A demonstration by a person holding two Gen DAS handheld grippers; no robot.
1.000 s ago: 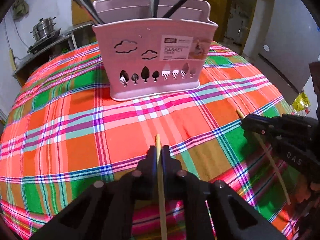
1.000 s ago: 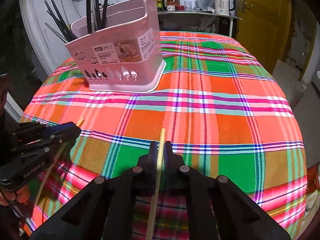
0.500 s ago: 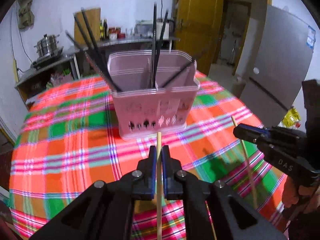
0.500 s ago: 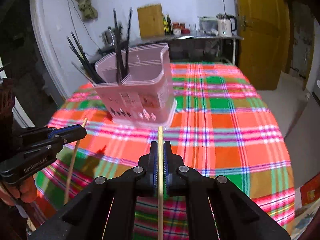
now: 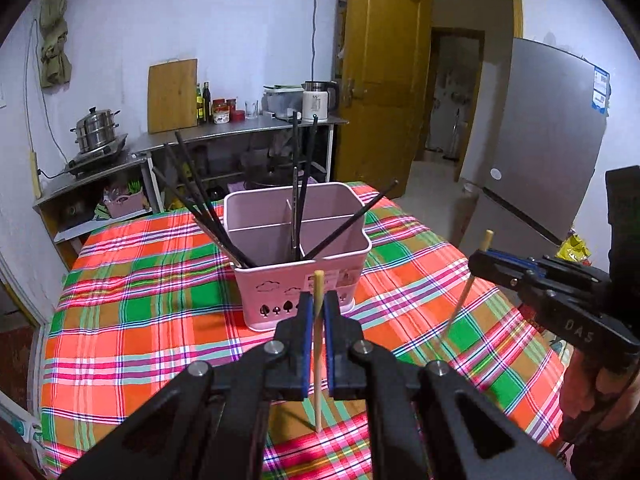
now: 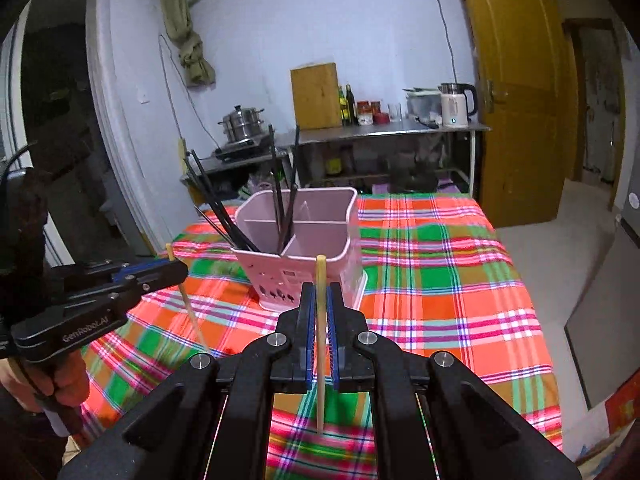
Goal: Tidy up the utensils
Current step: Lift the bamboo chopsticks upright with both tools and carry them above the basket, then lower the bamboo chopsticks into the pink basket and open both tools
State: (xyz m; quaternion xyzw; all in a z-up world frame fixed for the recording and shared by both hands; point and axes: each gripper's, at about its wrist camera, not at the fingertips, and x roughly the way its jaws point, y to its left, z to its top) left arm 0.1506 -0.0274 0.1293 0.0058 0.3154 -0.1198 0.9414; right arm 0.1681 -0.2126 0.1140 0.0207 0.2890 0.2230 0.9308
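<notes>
A pink utensil basket (image 5: 332, 246) with several black chopsticks (image 5: 188, 184) stands mid-table; it also shows in the right wrist view (image 6: 348, 220). My left gripper (image 5: 316, 304) is shut on a pale wooden chopstick (image 5: 318, 384), held upright above the table, in front of the basket. My right gripper (image 6: 320, 300) is shut on another wooden chopstick (image 6: 320, 380), also upright and raised. Each gripper shows in the other's view: the right gripper (image 5: 480, 258) with its chopstick (image 5: 460, 304), the left gripper (image 6: 176, 268) with its chopstick (image 6: 192, 316).
The table carries a bright plaid cloth (image 5: 140, 320). Behind it stands a metal counter (image 5: 240, 132) with a steamer pot (image 5: 96, 128), bottles, a kettle (image 5: 316, 100) and a cutting board. A grey fridge (image 5: 548, 140) stands right, a yellow door (image 5: 380, 80) beyond.
Both grippers have risen well above the table with their chopsticks, turning them upright; the basket now looks lower and farther, its open top in view.
</notes>
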